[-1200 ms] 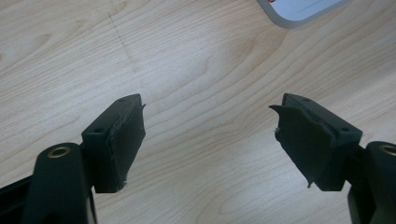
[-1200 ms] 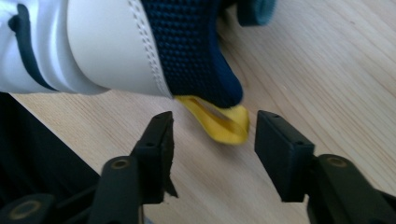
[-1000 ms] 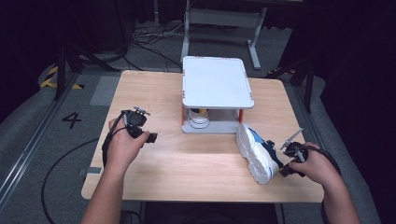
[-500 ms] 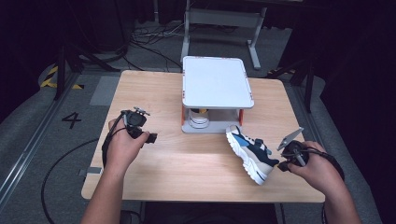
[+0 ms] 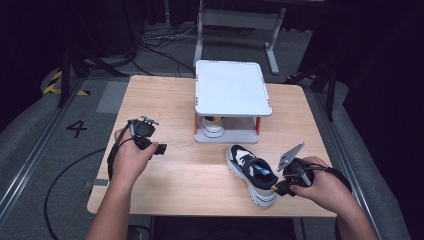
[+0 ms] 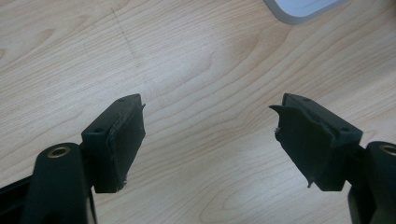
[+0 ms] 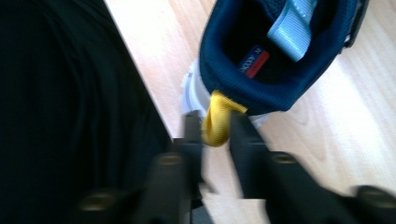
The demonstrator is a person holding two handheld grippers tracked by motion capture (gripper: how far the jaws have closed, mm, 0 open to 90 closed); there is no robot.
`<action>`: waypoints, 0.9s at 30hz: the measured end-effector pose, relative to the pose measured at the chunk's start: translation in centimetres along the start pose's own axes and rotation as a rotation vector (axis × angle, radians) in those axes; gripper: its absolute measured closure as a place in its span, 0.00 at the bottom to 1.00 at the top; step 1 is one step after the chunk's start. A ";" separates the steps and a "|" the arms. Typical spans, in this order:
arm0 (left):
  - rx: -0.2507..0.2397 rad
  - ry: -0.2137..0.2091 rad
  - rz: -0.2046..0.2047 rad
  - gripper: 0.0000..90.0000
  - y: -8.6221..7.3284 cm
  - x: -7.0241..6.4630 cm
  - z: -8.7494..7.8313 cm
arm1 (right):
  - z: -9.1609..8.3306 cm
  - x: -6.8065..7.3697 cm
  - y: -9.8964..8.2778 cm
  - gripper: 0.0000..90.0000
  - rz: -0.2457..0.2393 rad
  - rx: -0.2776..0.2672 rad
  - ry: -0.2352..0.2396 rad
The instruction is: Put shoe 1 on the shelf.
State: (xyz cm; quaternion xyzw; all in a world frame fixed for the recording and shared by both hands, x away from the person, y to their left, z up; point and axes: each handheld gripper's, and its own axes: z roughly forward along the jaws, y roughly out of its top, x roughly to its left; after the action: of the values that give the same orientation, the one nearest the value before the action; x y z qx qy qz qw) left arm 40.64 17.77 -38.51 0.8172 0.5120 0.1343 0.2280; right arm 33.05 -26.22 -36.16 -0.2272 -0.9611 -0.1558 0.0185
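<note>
The left claw (image 5: 159,148) hovers over the bare counter (image 5: 170,100) with its jaws wide apart. The sneaker (image 5: 251,172) stands upright at the counter's right front, in front of the white stand (image 5: 232,87). It looks light, soft above and stiff-soled. Its yellow heel loop (image 7: 217,120), a fair handle, sits between the right claw (image 7: 215,130), whose jaws have just been opening.

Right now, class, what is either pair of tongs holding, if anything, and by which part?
The left tongs are open and hold nothing. The right tongs flank the yellow heel loop of the navy-and-white sneaker, jaws just opening; grip uncertain.
</note>
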 end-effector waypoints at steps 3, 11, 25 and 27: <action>-0.001 0.003 -0.007 0.27 -0.2 0.1 -0.1 | -1.4 -0.3 -0.4 0.58 0.026 -0.094 -0.038; 0.008 0.015 -0.025 0.27 -1.2 0.4 -0.4 | -0.4 -3.5 1.3 0.53 0.105 -0.265 -0.194; 0.019 0.029 -0.056 0.27 -2.8 1.1 -1.0 | 3.4 -4.5 6.0 0.80 -0.053 -0.185 -0.197; 0.016 0.032 -0.068 0.27 -3.0 1.2 -1.1 | 3.2 -4.4 6.0 0.85 -0.067 -0.180 -0.215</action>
State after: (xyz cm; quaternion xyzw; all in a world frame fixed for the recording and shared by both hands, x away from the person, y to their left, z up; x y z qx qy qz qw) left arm 38.39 20.25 -39.09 0.7988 0.5442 0.1355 0.2176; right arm 39.81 -22.04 -37.89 -0.2111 -0.9468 -0.2165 -0.1104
